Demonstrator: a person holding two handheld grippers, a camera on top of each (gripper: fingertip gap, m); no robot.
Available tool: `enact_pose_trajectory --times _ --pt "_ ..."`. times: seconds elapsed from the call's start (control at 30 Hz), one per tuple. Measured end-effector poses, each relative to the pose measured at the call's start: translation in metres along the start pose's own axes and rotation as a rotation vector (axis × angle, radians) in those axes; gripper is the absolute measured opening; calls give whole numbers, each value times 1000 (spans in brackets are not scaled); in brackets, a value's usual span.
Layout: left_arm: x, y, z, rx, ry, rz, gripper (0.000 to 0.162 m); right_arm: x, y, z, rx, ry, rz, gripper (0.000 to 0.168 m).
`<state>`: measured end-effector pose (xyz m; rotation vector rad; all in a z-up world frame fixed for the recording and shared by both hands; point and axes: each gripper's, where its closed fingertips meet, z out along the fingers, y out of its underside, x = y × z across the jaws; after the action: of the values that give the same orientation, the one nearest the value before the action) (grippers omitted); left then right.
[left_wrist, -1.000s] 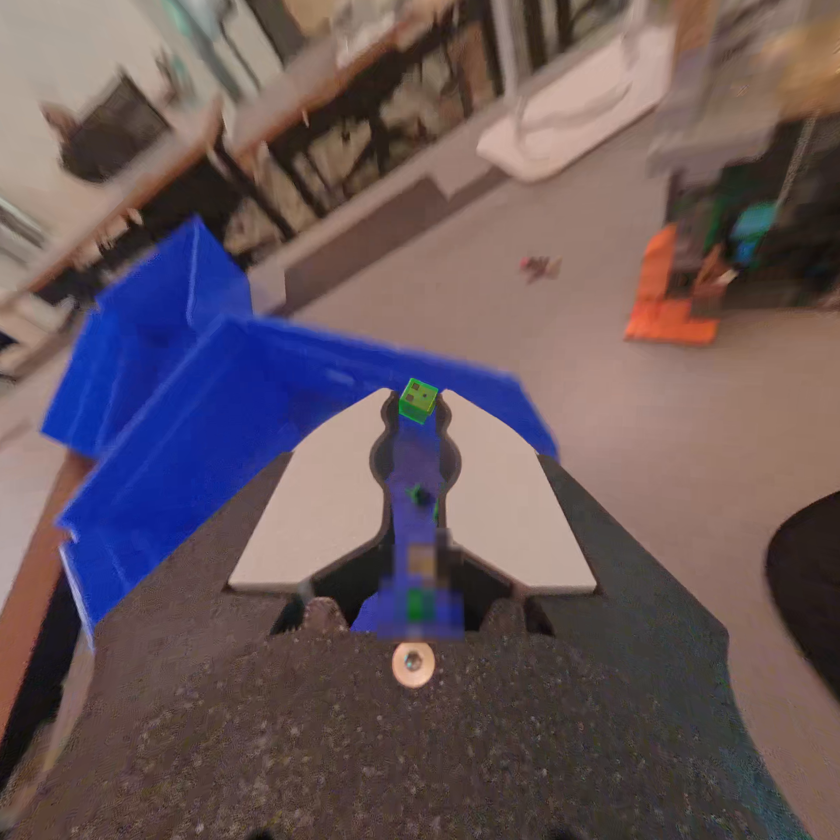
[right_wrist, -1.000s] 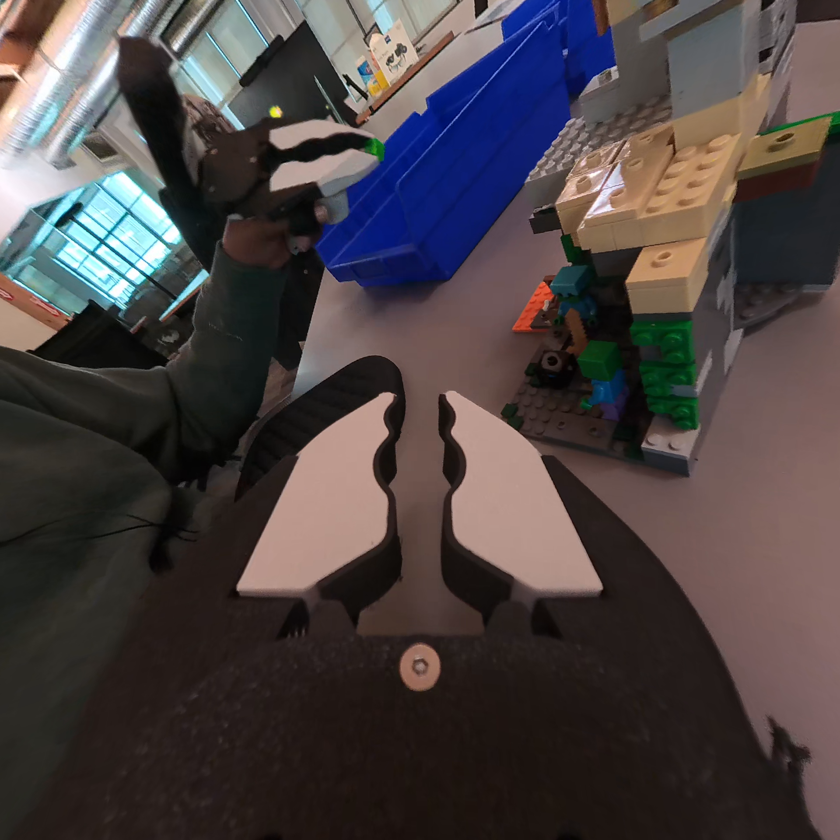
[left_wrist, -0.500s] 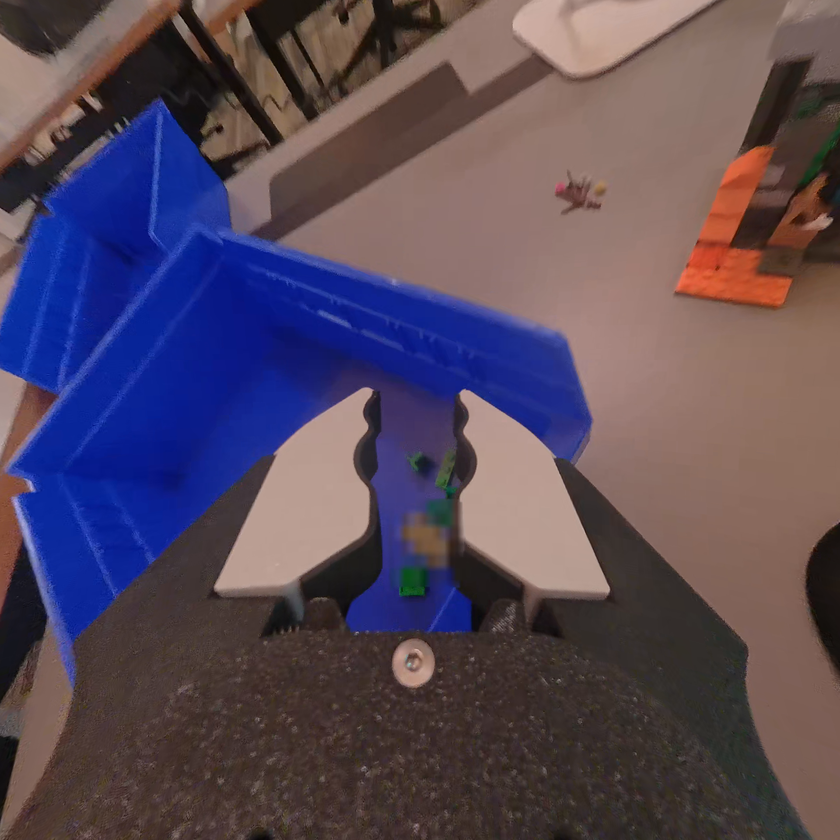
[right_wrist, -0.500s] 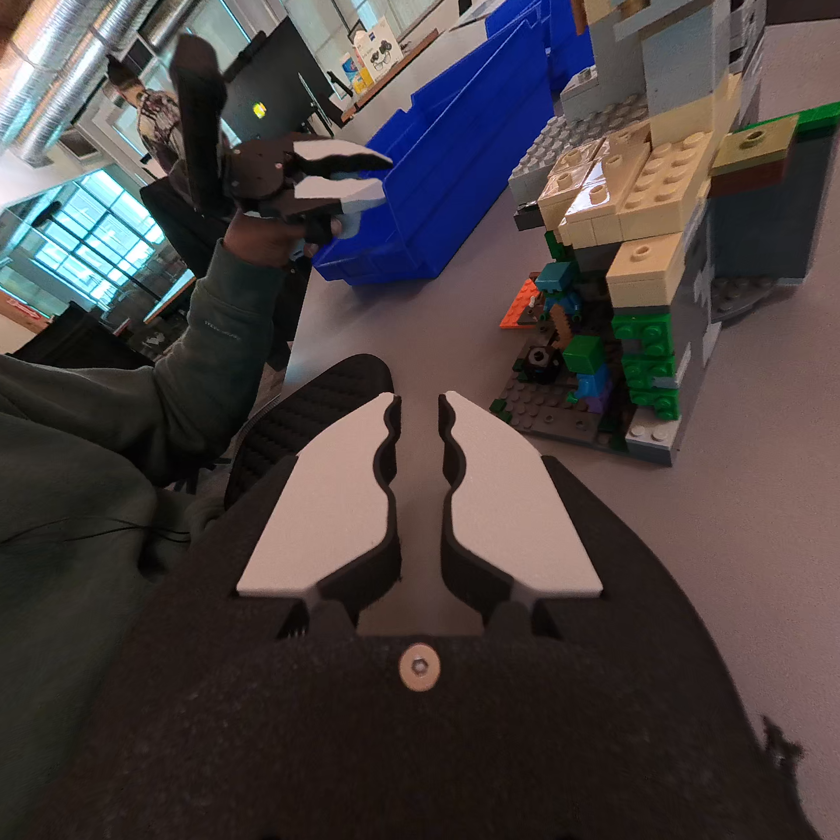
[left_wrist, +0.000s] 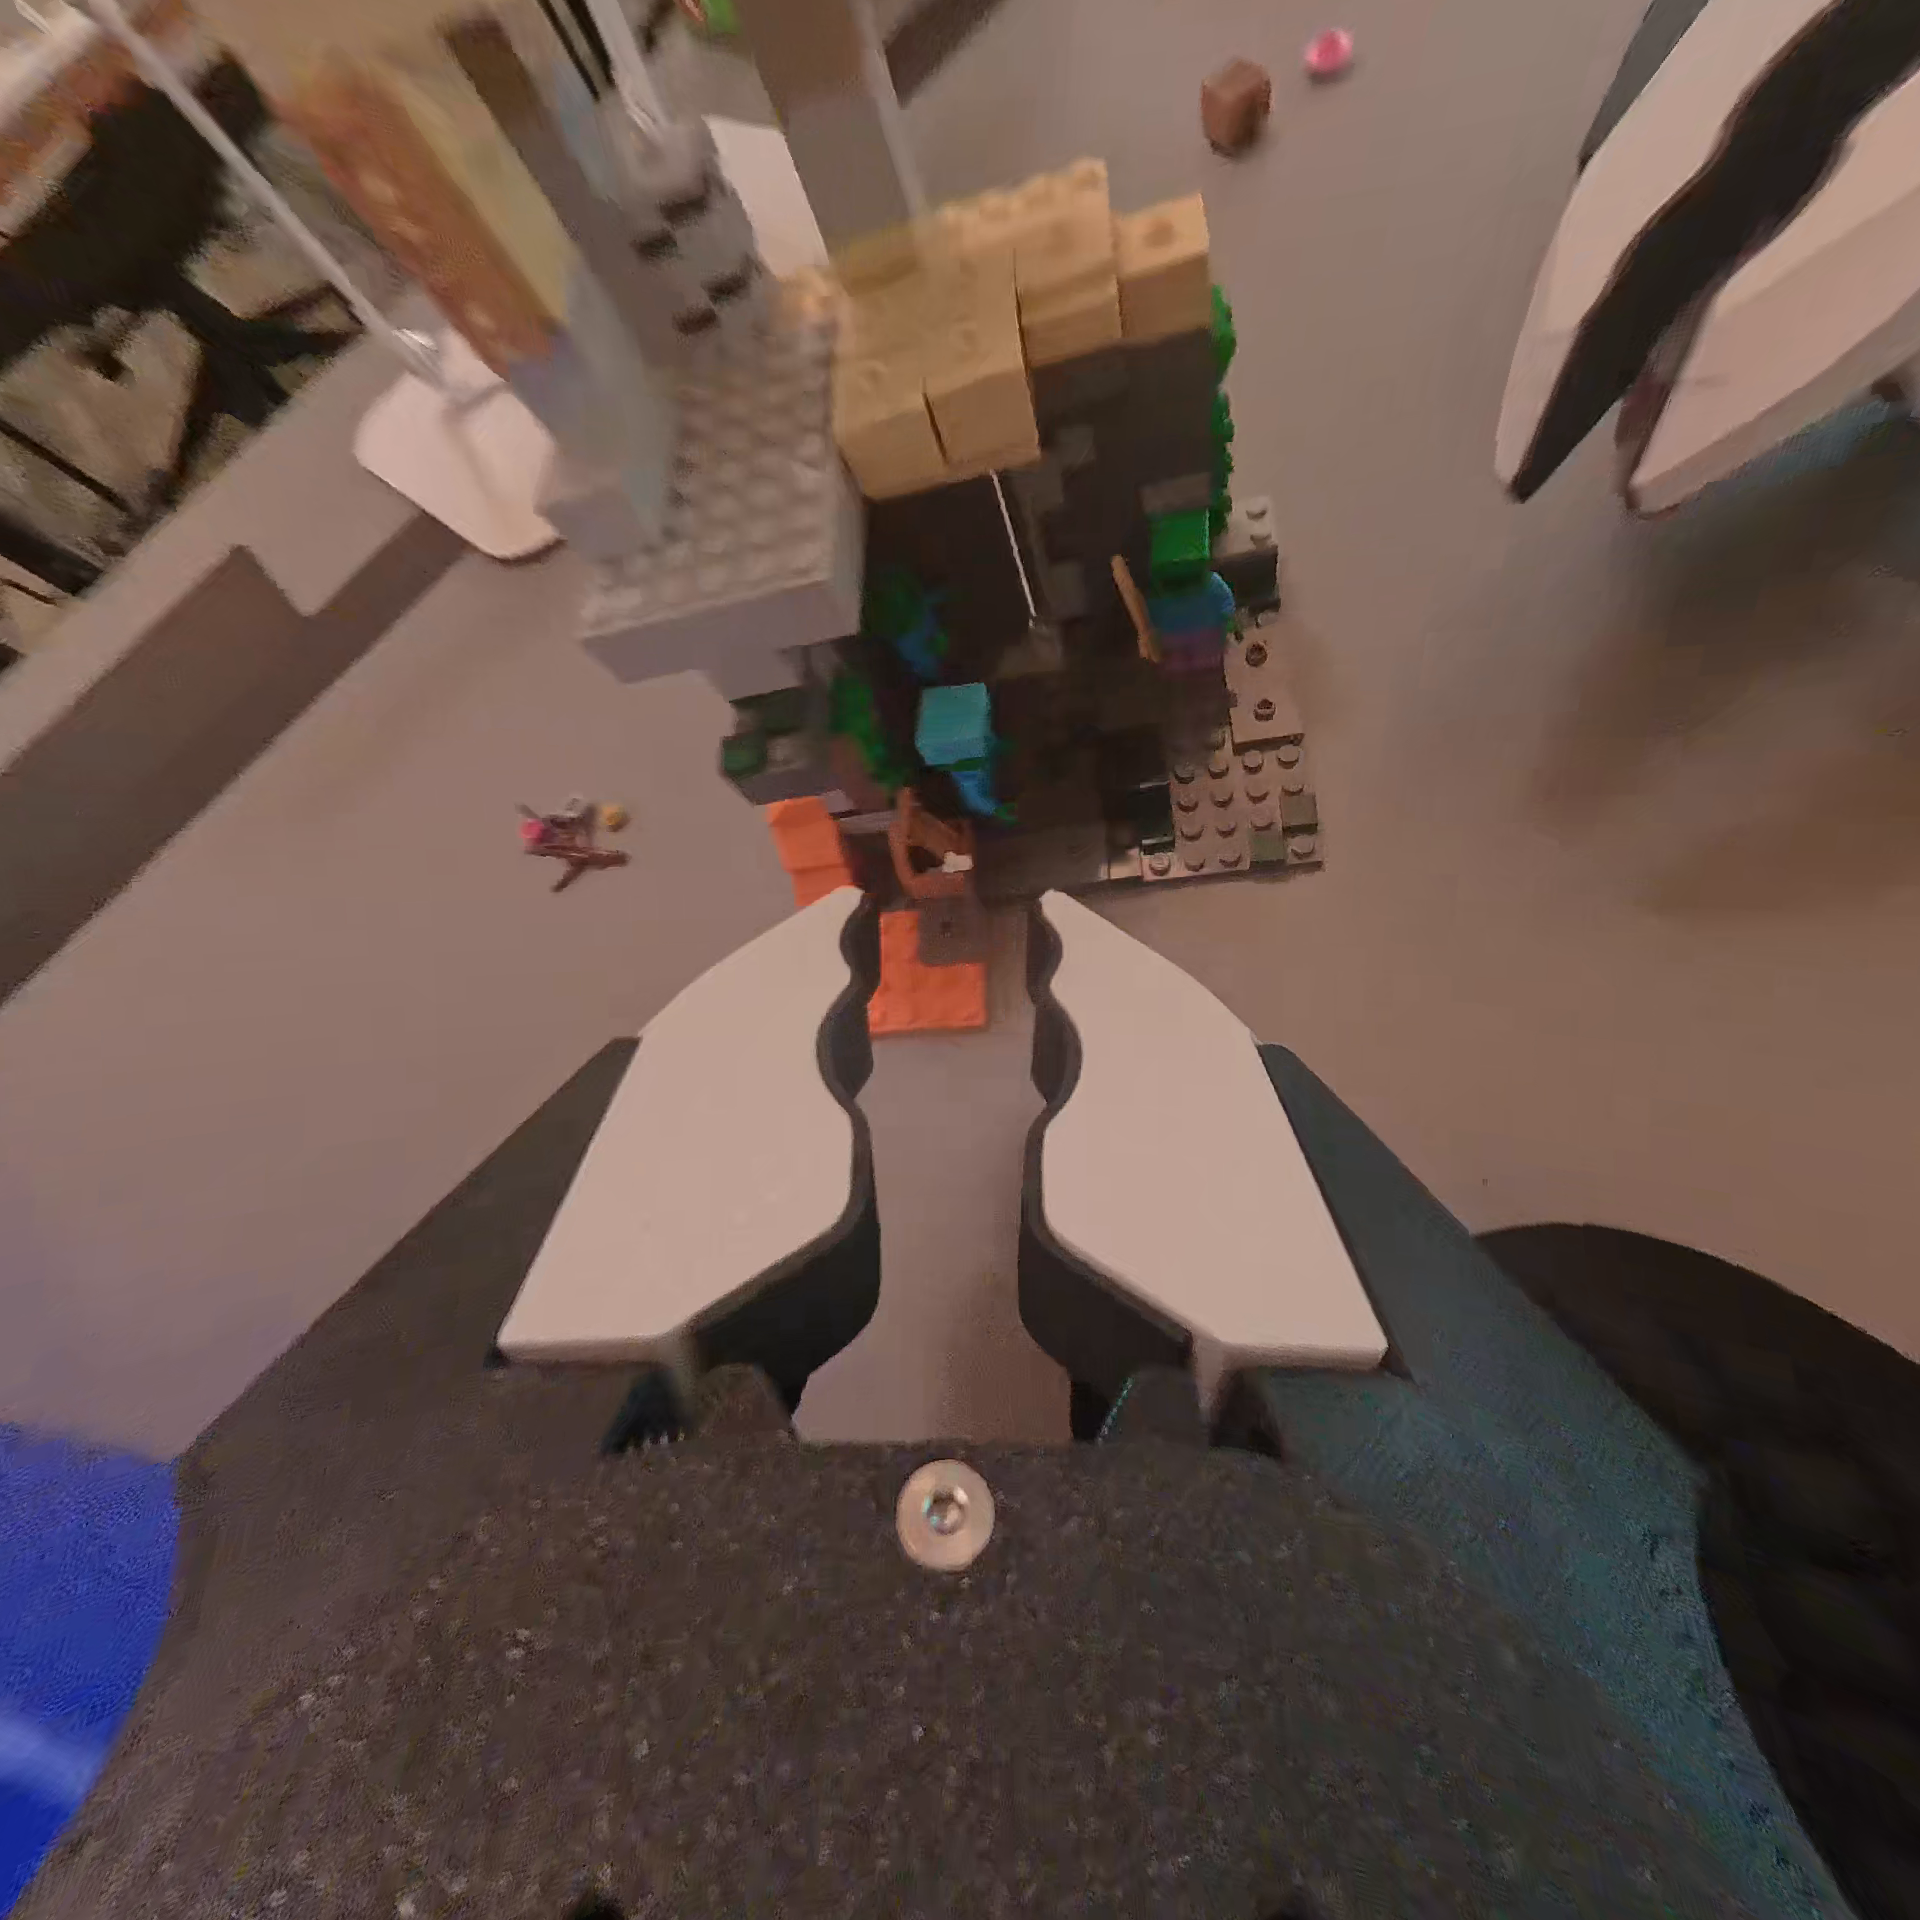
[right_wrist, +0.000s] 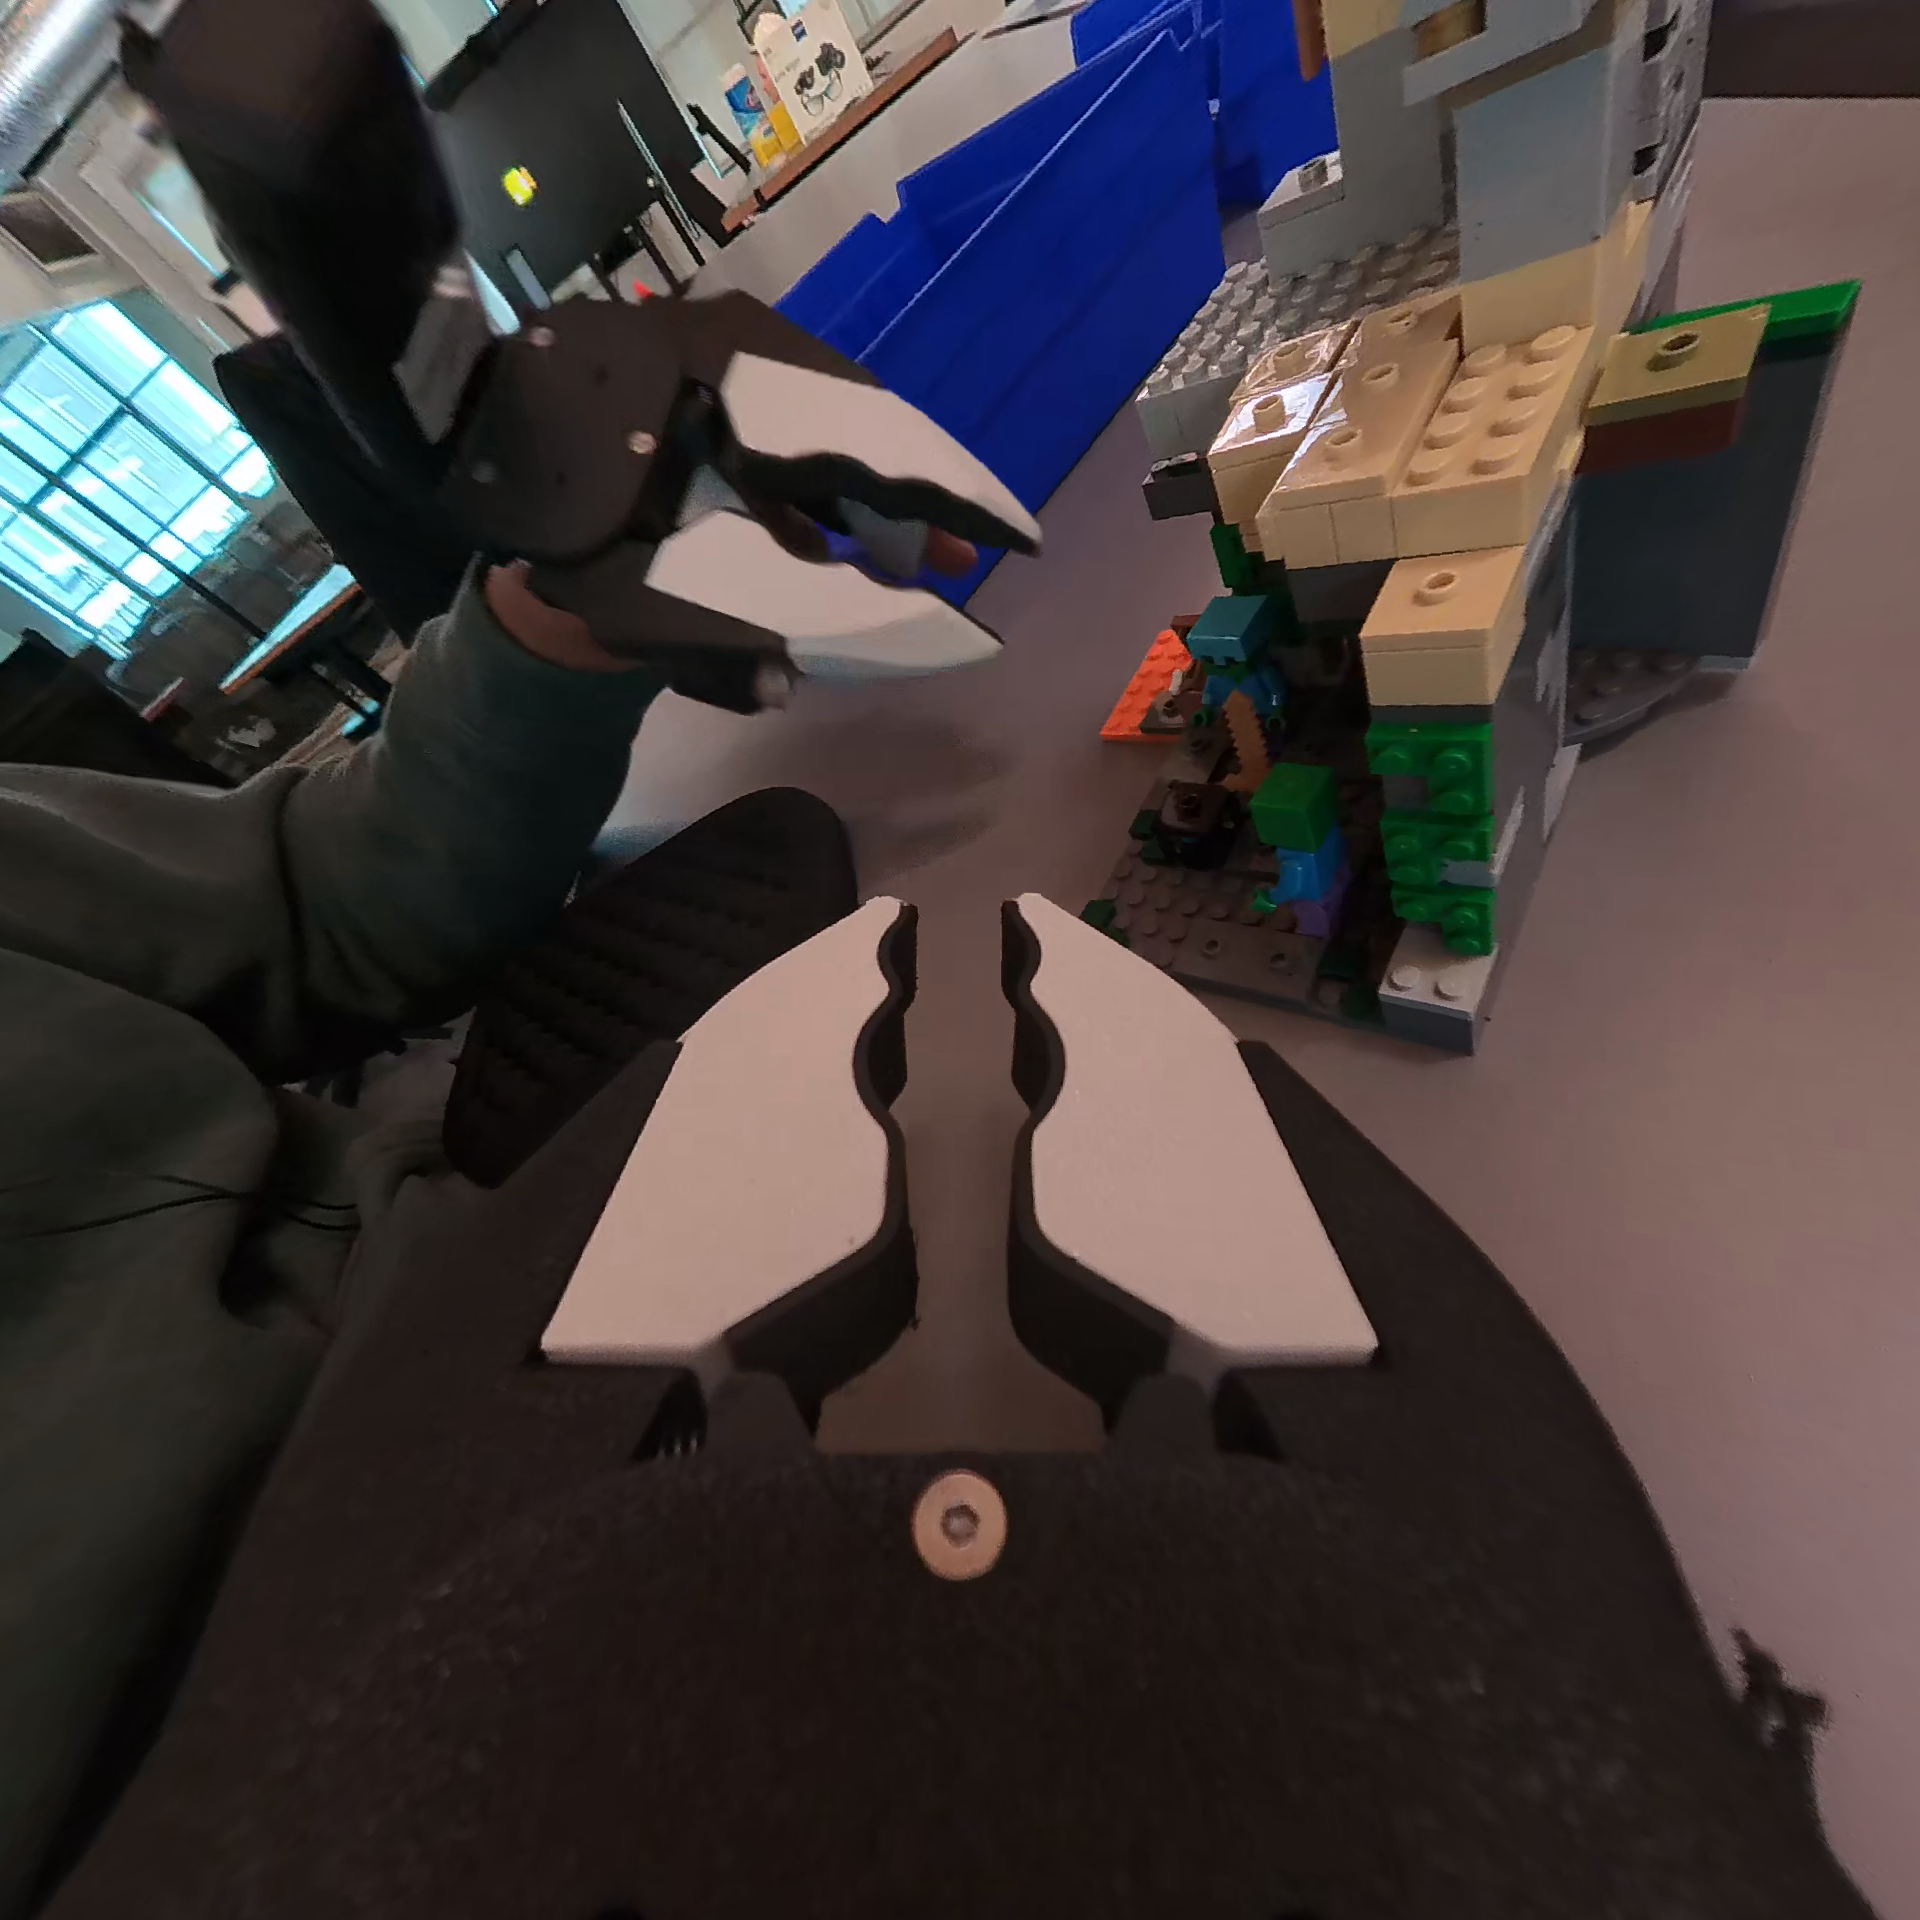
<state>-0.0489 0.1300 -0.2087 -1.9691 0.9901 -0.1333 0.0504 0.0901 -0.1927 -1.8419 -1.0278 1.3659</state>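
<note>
My left gripper (left_wrist: 948, 914) is open and empty, held above the grey table and pointing at a brick model (left_wrist: 966, 395). Its fingertips are just short of the model's orange plate (left_wrist: 925, 987). The model has tan bricks, a grey tower, a teal-headed figure (left_wrist: 951, 722) and a green-headed figure (left_wrist: 1179, 540). My right gripper (right_wrist: 958, 914) is open by a narrow gap and empty, low over the table, left of the model (right_wrist: 1434, 468). The left gripper (right_wrist: 992, 592) shows open in the right wrist view. The right gripper (left_wrist: 1579, 488) shows at the upper right of the left wrist view.
Blue bins (right_wrist: 1039, 291) stand in a row behind the model. Loose small pieces (left_wrist: 566, 836) and a brown cube (left_wrist: 1236, 99) lie on the table. A white stand base (left_wrist: 457, 457) is left of the model. A black ribbed object (right_wrist: 665, 935) lies near the table edge by a green sleeve (right_wrist: 416, 790). The tips of one gripper are about 12 cm away from the tips of the other.
My left gripper opened and dropped a small green cube into a blue bin, then swung away from the bin to the brick model. The right gripper has barely moved.
</note>
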Motion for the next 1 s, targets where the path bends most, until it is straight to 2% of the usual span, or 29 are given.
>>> enact_pose_trajectory --times 0.17,0.43,0.5,0.77,1.0 --pt "0 14 36 -60 74 -63 30 2 1 -1 -5 7 -5 15" --pt "-2 19 54 -83 99 -52 27 1 10 7 -66 36 -68 15" --pt "-3 18 56 -74 93 -55 18 3 14 10 -88 75 -114 15" --pt "5 13 56 -46 106 -113 17 15 12 32 -119 291 -294 15" --pt "16 9 53 -42 104 -147 17 36 14 53 -244 513 -406 14"
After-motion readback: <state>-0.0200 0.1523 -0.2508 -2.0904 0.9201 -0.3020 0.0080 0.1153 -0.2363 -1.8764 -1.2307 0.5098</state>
